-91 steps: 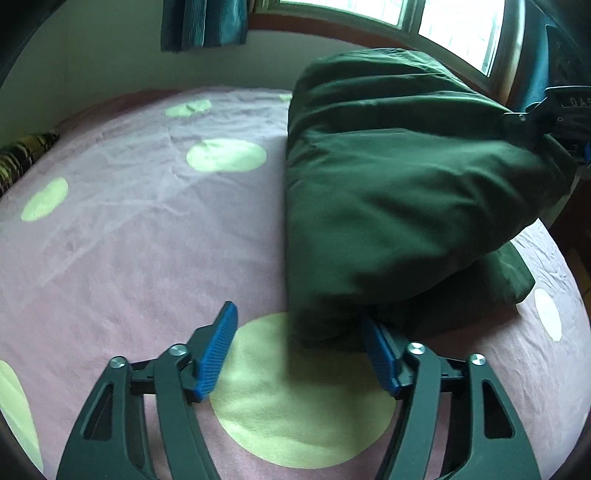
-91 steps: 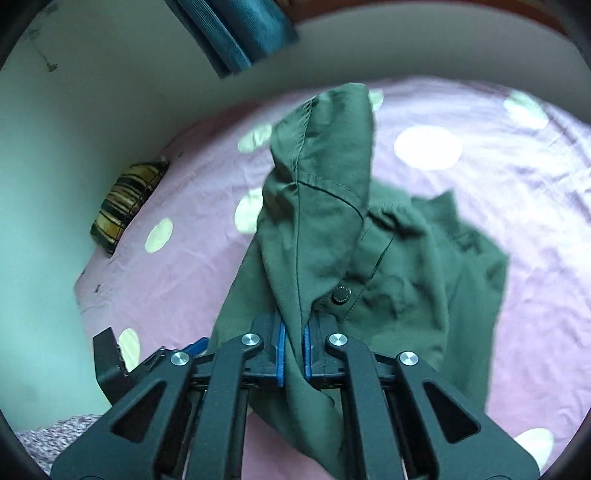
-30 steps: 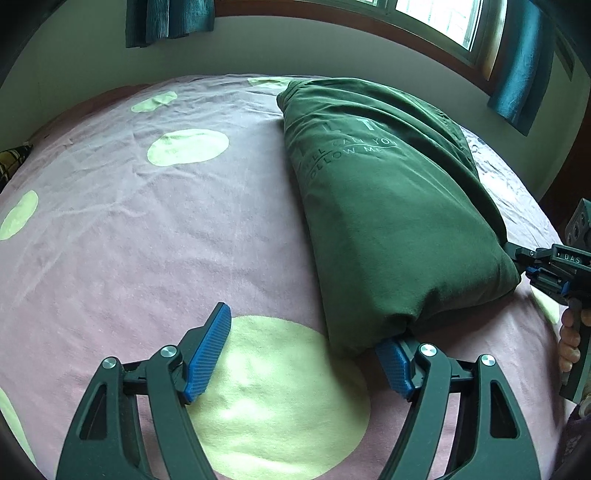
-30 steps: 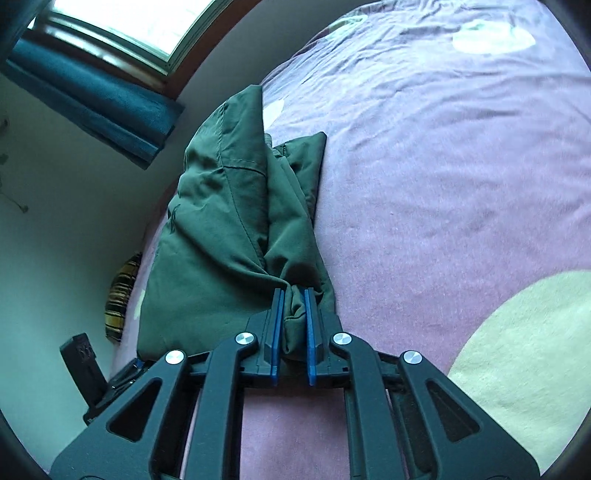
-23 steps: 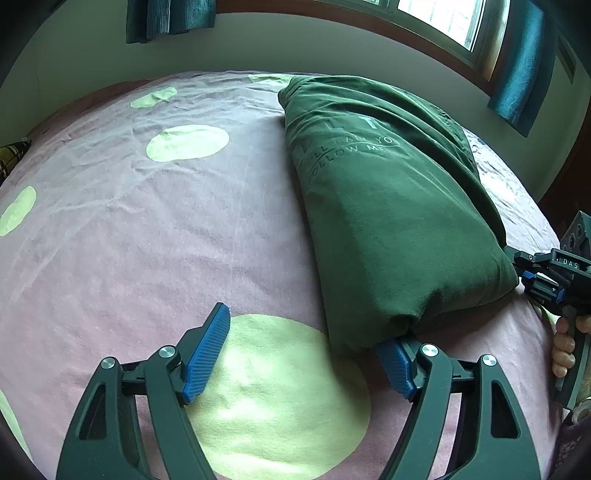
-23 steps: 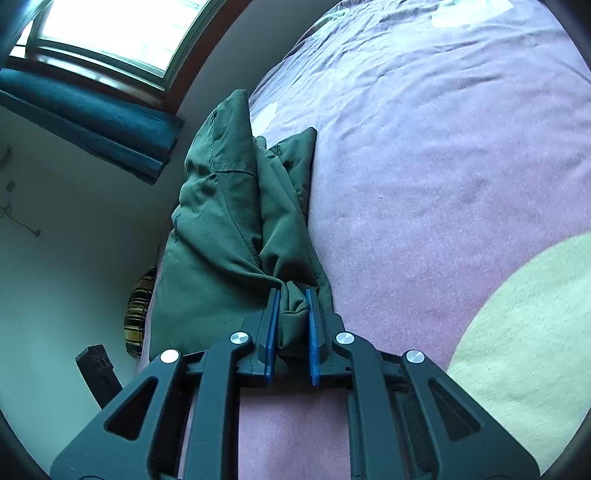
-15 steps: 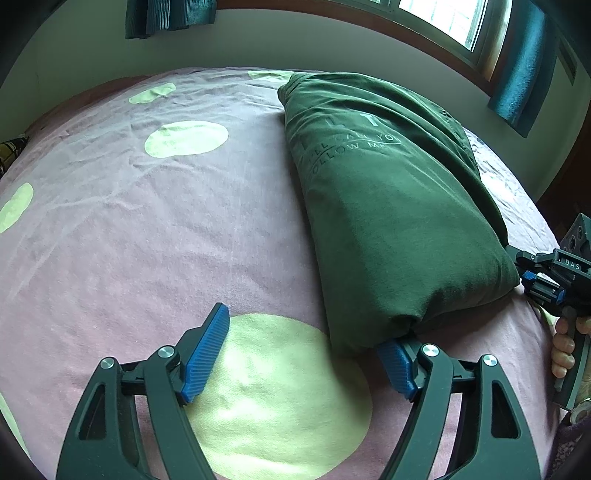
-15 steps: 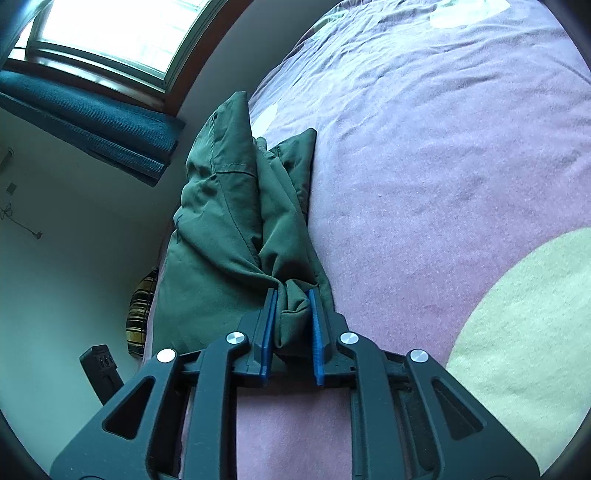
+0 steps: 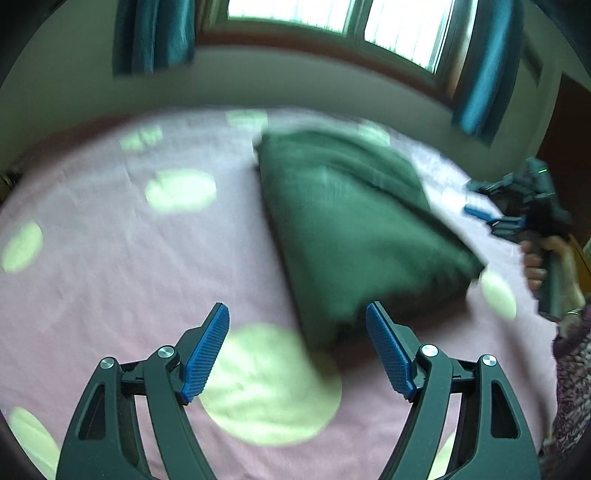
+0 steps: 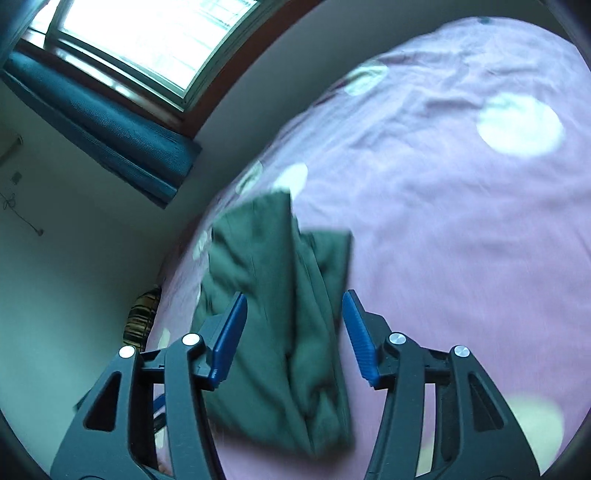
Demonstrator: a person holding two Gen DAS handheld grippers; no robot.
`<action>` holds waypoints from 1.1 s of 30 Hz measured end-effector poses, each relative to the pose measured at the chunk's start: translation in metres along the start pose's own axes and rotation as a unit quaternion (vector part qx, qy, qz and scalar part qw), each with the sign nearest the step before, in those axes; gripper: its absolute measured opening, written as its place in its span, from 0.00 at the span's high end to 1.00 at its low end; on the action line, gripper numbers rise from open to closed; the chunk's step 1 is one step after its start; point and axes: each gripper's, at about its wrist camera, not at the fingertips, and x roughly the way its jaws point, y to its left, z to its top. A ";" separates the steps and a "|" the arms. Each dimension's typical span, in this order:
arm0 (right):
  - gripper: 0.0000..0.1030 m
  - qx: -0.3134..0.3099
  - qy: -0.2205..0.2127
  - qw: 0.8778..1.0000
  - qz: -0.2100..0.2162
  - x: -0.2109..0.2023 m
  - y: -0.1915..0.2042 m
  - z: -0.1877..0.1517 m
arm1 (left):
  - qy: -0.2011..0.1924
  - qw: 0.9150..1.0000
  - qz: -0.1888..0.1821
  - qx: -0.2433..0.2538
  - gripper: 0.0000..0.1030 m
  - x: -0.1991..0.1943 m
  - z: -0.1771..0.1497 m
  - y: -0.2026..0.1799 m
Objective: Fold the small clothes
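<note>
The bed wears a mauve sheet dotted with pale green circles, and behind it a window with teal curtains lets in hard daylight over a plain wall. A striped cushion sits at the bed's far edge by the wall. The dark green garment lies folded into a long bundle on the sheet, its near corner resting just ahead of the left hand-held gripper. That gripper hangs low over a green circle with its blue pads spread wide, gripping nothing. The right hand-held gripper is likewise wide apart and empty, poised above the garment's end; from the left it shows at the bed's right side, a hand around its handle. Both views are blurred, so the garment's seams and layers are hard to read.
</note>
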 end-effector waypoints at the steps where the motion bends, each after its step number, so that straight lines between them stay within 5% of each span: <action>1: 0.48 0.002 0.007 1.000 0.004 0.016 0.003 0.014 | -0.012 1.000 -0.003 0.001 0.26 -0.001 0.008 -0.001; 7: 0.48 0.009 0.067 0.998 0.007 0.092 0.007 0.052 | 0.004 1.000 -0.003 0.013 0.26 0.045 0.036 -0.013; 8: 0.53 0.008 0.075 0.997 0.005 0.098 0.008 0.051 | 0.011 1.000 -0.001 0.013 0.26 0.051 0.036 -0.013; 9: 0.83 0.001 0.082 0.997 0.004 0.103 0.009 0.051 | 0.023 1.000 0.005 0.013 0.26 0.060 0.034 -0.012; 10: 0.97 -0.009 0.088 0.996 -0.008 0.107 0.009 0.050 | 0.037 0.999 0.013 0.012 0.25 0.068 0.032 -0.012; 16: 0.99 0.010 0.079 0.995 -0.051 0.111 -0.020 0.038 | 0.057 0.998 -0.002 0.000 0.24 0.080 0.024 -0.003; 24: 0.99 0.051 0.085 0.995 -0.034 0.123 -0.046 0.028 | 0.067 0.998 -0.002 0.005 0.22 0.093 0.021 0.002; 33: 0.92 0.102 0.036 0.993 -0.051 0.068 -0.076 0.021 | 0.060 0.998 -0.007 0.006 0.21 0.092 0.021 0.004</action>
